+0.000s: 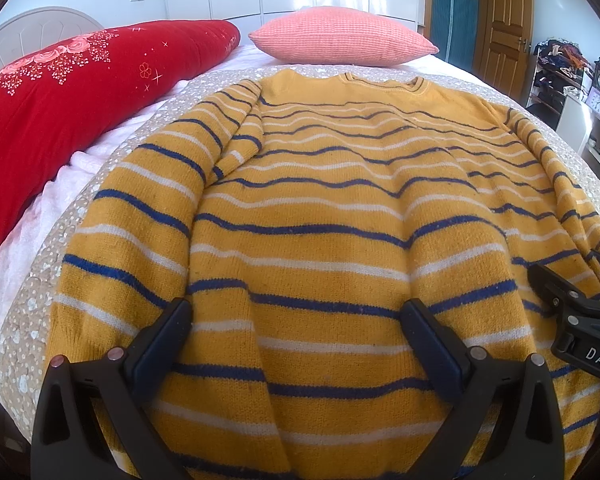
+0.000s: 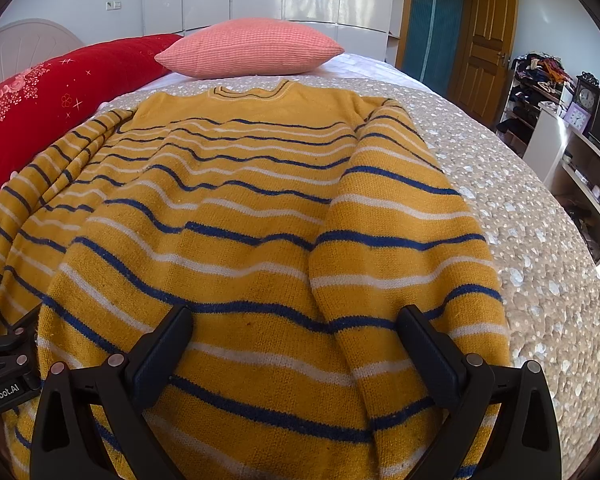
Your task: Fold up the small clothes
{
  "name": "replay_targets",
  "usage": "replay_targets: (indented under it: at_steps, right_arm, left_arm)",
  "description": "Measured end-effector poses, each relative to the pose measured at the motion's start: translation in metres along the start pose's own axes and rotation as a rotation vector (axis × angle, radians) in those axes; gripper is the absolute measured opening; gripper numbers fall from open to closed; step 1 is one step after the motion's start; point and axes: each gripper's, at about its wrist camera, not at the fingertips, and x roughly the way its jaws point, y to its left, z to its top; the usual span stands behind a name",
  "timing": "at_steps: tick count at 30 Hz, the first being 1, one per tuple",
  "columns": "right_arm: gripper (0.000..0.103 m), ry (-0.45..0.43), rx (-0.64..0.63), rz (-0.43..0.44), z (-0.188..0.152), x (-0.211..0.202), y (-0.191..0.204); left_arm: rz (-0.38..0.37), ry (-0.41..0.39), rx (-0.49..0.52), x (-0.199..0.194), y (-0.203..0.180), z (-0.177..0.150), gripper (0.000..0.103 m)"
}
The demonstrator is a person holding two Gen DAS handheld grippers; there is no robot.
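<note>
Looking along your left gripper (image 1: 296, 322), you see both fingers spread wide over the lower front of the sweater (image 1: 320, 208), with nothing caught between them. Your right gripper (image 2: 296, 326) stands the same way: jaws wide apart, empty, poised over the lower body of the garment near its right sleeve (image 2: 404, 240). Whether the fingertips touch the knit cannot be told from either view.

The sweater is yellow with blue and white stripes and lies face up on the bed (image 2: 520, 208), collar (image 2: 252, 92) toward the far end, hem toward you. The fabric is rippled across the chest rather than smooth. Its left sleeve (image 1: 140, 216) lies along the left side of the body, with the cuff end doubled back onto the chest near the shoulder. The right sleeve lies down along the right edge, overlapping the body.

Your right gripper shows at the right edge of the left view, just beside the sweater's side.

A pink pillow (image 2: 248, 48) rests just beyond the collar. A red quilt (image 1: 68, 104) with a flower print lies along the left side of the bed, apart from the sweater. A wooden door (image 2: 484, 40) and a shelf with clocks (image 2: 586, 98) stand off to the right.
</note>
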Motion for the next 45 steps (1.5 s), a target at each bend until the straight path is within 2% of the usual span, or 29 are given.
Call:
replay_targets:
  at_steps: [12,25,45]
  right_arm:
    - [0.102,0.012,-0.013,-0.011,0.000,-0.003,-0.005]
    - [0.102,0.021,0.029,0.033,-0.001,-0.005,-0.004]
    - [0.102,-0.033,0.072,0.083,-0.006,-0.014,-0.014]
  left_arm:
    - [0.004,0.000,0.003,0.000,-0.001,0.000,0.103]
    - [0.040,-0.014,0.017,-0.003,-0.006,-0.003,0.103]
    - [0.113,-0.044,0.045,-0.007,-0.015,-0.006,0.103]
